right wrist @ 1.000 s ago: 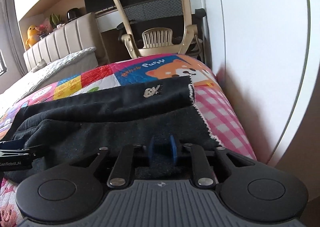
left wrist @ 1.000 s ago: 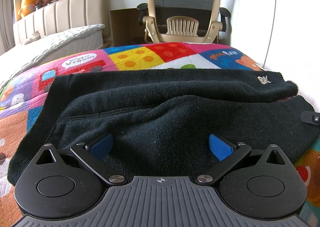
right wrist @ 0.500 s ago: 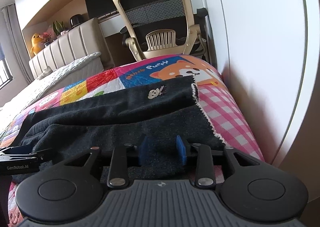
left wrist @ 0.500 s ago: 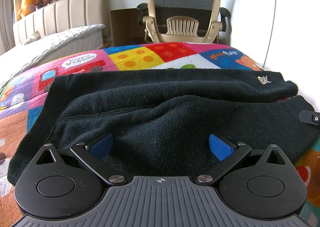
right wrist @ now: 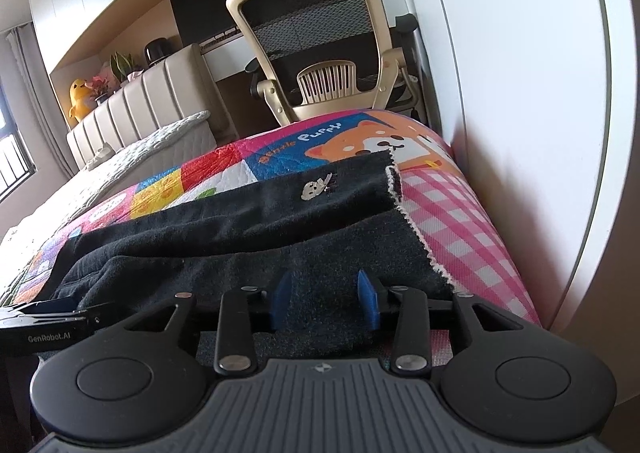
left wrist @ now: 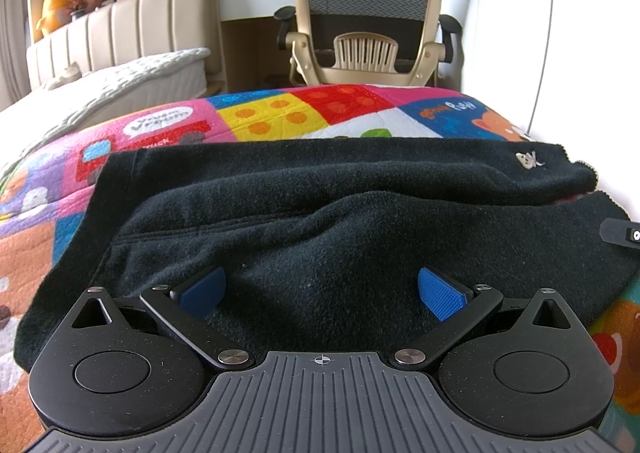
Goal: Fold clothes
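A black fleece garment (left wrist: 320, 213) lies folded lengthwise across a colourful quilt (left wrist: 300, 113), with a small white embroidered patch (left wrist: 528, 160) near its right end. My left gripper (left wrist: 322, 285) rests low over the near edge of the cloth, open wide, with its blue pads not touching it. My right gripper (right wrist: 326, 293) sits at the garment (right wrist: 280, 237) near its right hem. Its jaws are opening, and cloth lies between the blue pads without being pinched. The left gripper's side (right wrist: 48, 321) shows at the left edge of the right wrist view.
A white wall (right wrist: 520, 93) runs close along the quilt's right side. A beige office chair (left wrist: 368, 13) stands beyond the far edge before a desk. A bed with a padded headboard (left wrist: 120, 33) lies at the left.
The right gripper's pads, pinched together on a fold of the black cloth, have spread apart and let it go; the right view rolled slightly. The left gripper has stayed still.
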Demonstrator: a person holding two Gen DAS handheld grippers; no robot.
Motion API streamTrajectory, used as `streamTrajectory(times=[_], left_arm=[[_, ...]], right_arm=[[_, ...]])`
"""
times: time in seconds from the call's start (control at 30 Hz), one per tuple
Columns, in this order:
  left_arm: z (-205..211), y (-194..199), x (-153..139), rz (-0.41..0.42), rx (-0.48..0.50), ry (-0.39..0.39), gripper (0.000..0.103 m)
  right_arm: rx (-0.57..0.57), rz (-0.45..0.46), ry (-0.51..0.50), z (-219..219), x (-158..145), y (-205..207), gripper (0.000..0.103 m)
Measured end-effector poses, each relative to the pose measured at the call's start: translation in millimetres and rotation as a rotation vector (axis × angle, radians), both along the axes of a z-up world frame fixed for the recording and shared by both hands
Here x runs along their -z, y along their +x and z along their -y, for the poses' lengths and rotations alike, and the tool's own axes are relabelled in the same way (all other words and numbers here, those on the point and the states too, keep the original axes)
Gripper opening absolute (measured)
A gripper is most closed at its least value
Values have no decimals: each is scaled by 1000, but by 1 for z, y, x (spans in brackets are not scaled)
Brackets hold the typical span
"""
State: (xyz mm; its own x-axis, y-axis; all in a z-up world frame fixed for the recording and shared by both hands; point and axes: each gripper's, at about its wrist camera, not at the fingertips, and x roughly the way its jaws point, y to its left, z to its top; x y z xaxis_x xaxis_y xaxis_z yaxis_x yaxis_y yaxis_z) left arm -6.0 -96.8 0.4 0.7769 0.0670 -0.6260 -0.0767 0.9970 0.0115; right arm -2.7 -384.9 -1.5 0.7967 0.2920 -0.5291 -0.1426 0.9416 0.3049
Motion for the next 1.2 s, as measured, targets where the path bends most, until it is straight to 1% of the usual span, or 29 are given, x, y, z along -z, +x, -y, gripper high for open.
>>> streamTrajectory(times=[0.07, 0.1, 0.17, 0.2, 0.23, 0.27, 0.3, 0.33, 0.4, 0.43, 0.47, 0.5, 0.53, 0.6, 0.67, 0.73, 0.77, 0.83, 0.9, 1.0, 1.1, 1.17, 1.2], left_arm=[[0, 1, -2, -16, 12, -16, 103], [-1, -1, -5, -29, 22, -40, 103], [-8, -5, -9, -36, 19, -115, 103], [-12, -7, -10, -28, 4, -156, 103], [-16, -9, -10, -19, -11, -197, 103], [-19, -11, -11, -13, -18, -223, 103], [-17, -11, -11, -18, -6, -211, 103], [-15, -9, -11, -29, 8, -195, 103], [-15, -6, -14, -51, 28, -193, 103], [-16, -4, -17, -63, 38, -206, 103], [-22, -4, -22, -73, 49, -259, 103], [-30, -5, -30, -65, 65, -327, 103], [-39, -9, -41, -32, 73, -372, 103], [-55, -11, -69, 55, 54, -339, 103], [-72, -2, -91, 106, -4, -224, 103], [-96, 20, -97, 105, -74, -153, 103], [-110, 34, -94, 80, -113, -145, 103], [-137, 65, -81, -9, -182, -175, 103], [-157, 89, -62, -93, -235, -223, 103], [-166, 109, -39, -159, -264, -266, 102], [-162, 113, -26, -176, -253, -275, 98], [-155, 115, -26, -158, -242, -234, 84], [-154, 116, -27, -155, -236, -215, 67]], right_arm=[[0, -1, -4, 0, 0, 0, 37], [-1, -3, -5, -1, 0, 1, 38], [-9, -6, -10, -2, 0, 2, 41], [-18, -5, -15, -3, 0, 2, 45], [-29, -4, -21, -4, -1, 2, 47], [-40, -4, -27, -6, -1, 3, 51], [-48, -3, -33, -7, -1, 3, 54], [-52, -4, -39, -8, -1, 3, 55], [-58, -4, -48, -9, -2, 3, 55], [-58, -5, -50, -10, -2, 3, 55], [-59, -5, -50, -10, -2, 3, 55], [-60, -5, -50, -10, -2, 3, 55], [-61, -5, -52, -10, -2, 3, 55], [-63, -6, -54, -10, -2, 3, 55], [-67, -7, -51, -10, -1, 4, 56], [-71, -7, -47, -9, -1, 4, 57], [-71, -7, -47, -9, -1, 4, 57], [-71, -7, -49, -9, -1, 4, 57], [-70, -7, -52, -10, -1, 4, 57], [-70, -8, -54, -10, -1, 5, 57], [-72, -10, -67, -12, -2, 5, 57], [-81, -8, -86, -16, -8, 8, 56], [-90, -3, -93, -17, -13, 10, 55]])
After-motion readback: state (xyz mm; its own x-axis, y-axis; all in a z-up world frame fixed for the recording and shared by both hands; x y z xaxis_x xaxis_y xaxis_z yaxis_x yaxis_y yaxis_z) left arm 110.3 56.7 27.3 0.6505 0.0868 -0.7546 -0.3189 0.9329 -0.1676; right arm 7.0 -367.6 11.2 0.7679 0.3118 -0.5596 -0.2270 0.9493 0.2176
